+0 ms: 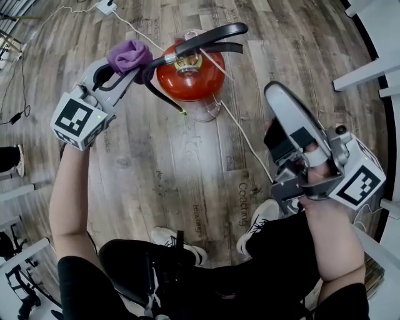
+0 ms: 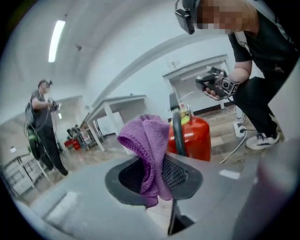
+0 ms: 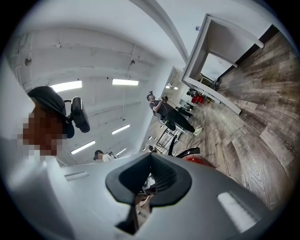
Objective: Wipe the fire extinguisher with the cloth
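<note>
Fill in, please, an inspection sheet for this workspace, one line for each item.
Surface: wood-pattern floor; no table under the work.
Job's things: red fire extinguisher stands upright on the floor; purple cloth is held up near its handle, contact unclear.
Clutter: nothing seen.
Grippers: left gripper shut on the cloth; right gripper shut, empty, apart from the extinguisher.
Cables: white cable runs from a power strip past the extinguisher.
Surroundings: white tables; another person stands far off.

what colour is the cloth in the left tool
Purple cloth, clearest in the left gripper view.
</note>
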Demonstrator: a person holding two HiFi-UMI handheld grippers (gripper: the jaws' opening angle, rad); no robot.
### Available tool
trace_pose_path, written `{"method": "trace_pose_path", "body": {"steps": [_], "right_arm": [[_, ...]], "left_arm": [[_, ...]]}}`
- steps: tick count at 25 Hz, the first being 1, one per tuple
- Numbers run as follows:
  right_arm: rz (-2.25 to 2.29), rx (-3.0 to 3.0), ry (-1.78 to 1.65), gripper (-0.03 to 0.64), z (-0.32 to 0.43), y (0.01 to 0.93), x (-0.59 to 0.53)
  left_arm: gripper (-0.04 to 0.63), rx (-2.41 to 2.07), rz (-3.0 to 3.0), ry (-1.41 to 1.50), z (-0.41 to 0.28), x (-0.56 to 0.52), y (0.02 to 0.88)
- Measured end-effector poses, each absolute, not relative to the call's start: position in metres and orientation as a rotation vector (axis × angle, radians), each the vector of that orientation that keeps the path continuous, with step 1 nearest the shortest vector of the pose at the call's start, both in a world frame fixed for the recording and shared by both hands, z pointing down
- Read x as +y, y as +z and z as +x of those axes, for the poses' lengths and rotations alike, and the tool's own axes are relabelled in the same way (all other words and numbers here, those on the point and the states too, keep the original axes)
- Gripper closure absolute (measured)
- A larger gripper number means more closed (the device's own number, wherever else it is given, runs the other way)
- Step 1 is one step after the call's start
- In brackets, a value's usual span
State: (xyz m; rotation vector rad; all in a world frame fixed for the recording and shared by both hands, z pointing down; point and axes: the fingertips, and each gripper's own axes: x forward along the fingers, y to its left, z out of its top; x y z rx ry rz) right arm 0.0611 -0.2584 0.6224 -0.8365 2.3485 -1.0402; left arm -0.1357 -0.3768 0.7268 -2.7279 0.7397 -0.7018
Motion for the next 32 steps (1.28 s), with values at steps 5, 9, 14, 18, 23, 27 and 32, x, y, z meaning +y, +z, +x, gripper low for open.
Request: {"method": "trace_pose_path", "body": {"steps": [5, 9, 14, 18, 23, 27, 32], "right_arm": [[-0.834, 2.336, -0.986, 0.614, 0.064, 0.611, -0.263], [-0.823, 2.311, -0.949, 0.614, 0.064, 0.6, -0.262], [-0.843, 2.291, -0.873, 0.614, 0.08, 0.586, -0.255], [-0.842, 2.27, -0.862, 0.614, 0.085, 0.586, -0.257], [-0.824, 2.272, -0.88, 0.614, 0.087, 0.588, -0.255], [-0.803, 2.255, -0.916, 0.614, 0.084, 0.591, -0.259], [-0.787, 2.255, -0.947, 0.614, 0.079, 0.596, -0.264]], "left_arm": [[0.506, 0.618, -2.318, -0.976, -0.104, -0.359, 0.664], [0.506, 0.433, -2.066, -0.989, -0.039, -0.349, 0.64], [0.509, 0.303, -1.817, -0.953, 0.03, -0.34, 0.63], [0.509, 0.257, -1.771, -0.923, 0.055, -0.337, 0.627], [0.506, 0.279, -1.778, -0.939, 0.039, -0.334, 0.631], [0.506, 0.367, -1.736, -1.004, -0.014, -0.335, 0.64], [0.506, 0.527, -1.72, -1.113, -0.091, -0.332, 0.669]]}}
